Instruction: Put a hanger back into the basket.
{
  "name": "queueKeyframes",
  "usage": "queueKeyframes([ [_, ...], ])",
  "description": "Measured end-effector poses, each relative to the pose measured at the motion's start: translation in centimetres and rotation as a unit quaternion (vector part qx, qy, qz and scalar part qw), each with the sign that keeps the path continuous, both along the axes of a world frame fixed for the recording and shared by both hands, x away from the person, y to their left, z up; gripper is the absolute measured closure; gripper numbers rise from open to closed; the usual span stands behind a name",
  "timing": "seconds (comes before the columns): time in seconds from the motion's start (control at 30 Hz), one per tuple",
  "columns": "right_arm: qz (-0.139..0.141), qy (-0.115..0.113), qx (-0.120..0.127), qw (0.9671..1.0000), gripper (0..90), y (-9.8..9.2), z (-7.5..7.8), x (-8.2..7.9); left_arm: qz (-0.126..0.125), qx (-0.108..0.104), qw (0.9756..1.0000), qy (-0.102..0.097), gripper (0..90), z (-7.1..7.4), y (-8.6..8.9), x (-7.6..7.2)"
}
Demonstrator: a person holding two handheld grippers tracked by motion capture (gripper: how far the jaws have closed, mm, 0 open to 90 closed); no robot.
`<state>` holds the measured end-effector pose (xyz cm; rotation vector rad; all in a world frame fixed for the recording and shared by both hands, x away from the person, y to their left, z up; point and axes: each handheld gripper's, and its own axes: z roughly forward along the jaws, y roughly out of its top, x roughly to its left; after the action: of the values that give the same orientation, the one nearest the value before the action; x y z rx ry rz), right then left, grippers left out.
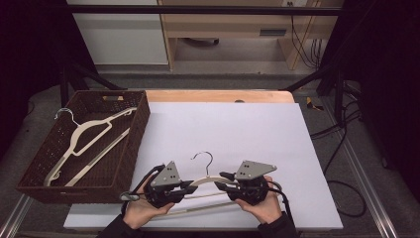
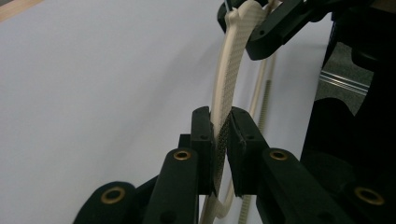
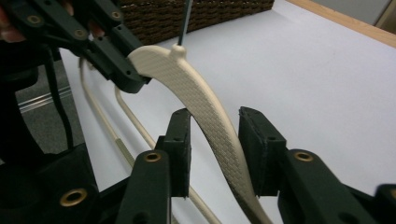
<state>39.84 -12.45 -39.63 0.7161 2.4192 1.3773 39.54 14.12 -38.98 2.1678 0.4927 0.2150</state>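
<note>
A cream plastic hanger (image 1: 202, 180) with a metal hook (image 1: 204, 157) is held just above the white board near its front edge. My left gripper (image 1: 190, 186) is shut on the hanger's left shoulder; in the left gripper view its pads (image 2: 204, 135) press both sides of the textured arm (image 2: 227, 79). My right gripper (image 1: 221, 183) stands at the right shoulder. In the right gripper view its jaws are apart around the arm (image 3: 196, 93), with a gap on each side, so my right gripper (image 3: 215, 135) is open. The left gripper (image 3: 116, 60) shows beyond, near the hook's base.
A dark wicker basket (image 1: 140, 126) sits at the left with another cream hanger (image 1: 84, 136) lying in it. The white board (image 1: 247, 129) covers the table; a wooden edge (image 1: 218, 95) shows behind it. Cables trail on the floor at the right.
</note>
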Motion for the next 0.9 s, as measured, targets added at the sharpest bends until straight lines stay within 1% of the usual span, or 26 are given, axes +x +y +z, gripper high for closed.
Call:
queueKeyframes([
  [0.13, -0.010, 0.002, -0.001, 0.9999, 58.4, 0.0, -0.3, 0.1, -0.004, -0.010, 0.9999, 0.013, 83.6, 0.0, -0.2, -0.3],
  [0.17, -0.013, 0.000, 0.000, 0.9999, 56.8, 0.0, -0.3, 0.2, -0.006, -0.011, 0.9998, 0.016, 84.3, 0.0, -0.3, -0.3],
  [0.27, -0.023, -0.008, 0.004, 0.9997, 51.6, -0.2, -0.4, 0.3, -0.012, -0.029, 0.9992, 0.025, 86.2, 0.2, -0.3, -0.5],
  [0.33, -0.029, -0.013, 0.011, 0.9994, 49.0, -0.4, -0.3, 0.3, -0.003, -0.030, 0.9994, 0.017, 86.5, 0.3, -0.3, -0.6],
  [0.37, -0.030, -0.012, 0.018, 0.9993, 47.6, -0.6, -0.3, 0.3, -0.004, -0.035, 0.9992, 0.018, 86.6, 0.3, -0.2, -0.6],
  [0.43, -0.033, -0.016, 0.032, 0.9988, 44.5, -0.9, -0.1, 0.3, 0.003, -0.040, 0.9990, 0.019, 86.6, 0.5, 0.0, -0.5],
  [0.5, -0.040, -0.018, 0.049, 0.9979, 40.5, -1.4, 0.1, 0.3, 0.015, -0.040, 0.9990, 0.013, 86.6, 0.6, 0.3, -0.4],
  [0.57, -0.052, -0.021, 0.060, 0.9966, 38.0, -2.2, 0.4, 0.3, 0.029, -0.040, 0.9987, 0.011, 86.6, 0.8, 0.8, -0.2],
  [0.63, -0.064, -0.021, 0.068, 0.9954, 33.8, -3.0, 0.5, 0.3, 0.044, -0.046, 0.9979, 0.009, 86.6, 0.9, 1.3, 0.0],
  [0.67, -0.081, -0.020, 0.073, 0.9938, 30.0, -3.9, 0.5, 0.5, 0.051, -0.044, 0.9977, 0.008, 86.6, 1.1, 1.6, 0.1],
  [0.7, -0.081, -0.020, 0.073, 0.9938, 30.0, -3.9, 0.5, 0.5, 0.058, -0.046, 0.9973, 0.004, 86.6, 1.2, 1.8, 0.2],
  [0.73, -0.089, -0.020, 0.072, 0.9932, 28.2, -4.3, 0.5, 0.5, 0.063, -0.049, 0.9968, 0.003, 86.6, 1.2, 2.1, 0.3],
  [0.77, -0.099, -0.020, 0.075, 0.9921, 26.5, -4.7, 0.5, 0.6, 0.070, -0.049, 0.9964, 0.002, 86.6, 1.3, 2.3, 0.4],
  [0.9, -0.129, -0.024, 0.079, 0.9882, 18.9, -6.3, 0.3, 0.8, 0.082, -0.056, 0.9950, 0.001, 86.6, 1.7, 3.2, 0.7],
])
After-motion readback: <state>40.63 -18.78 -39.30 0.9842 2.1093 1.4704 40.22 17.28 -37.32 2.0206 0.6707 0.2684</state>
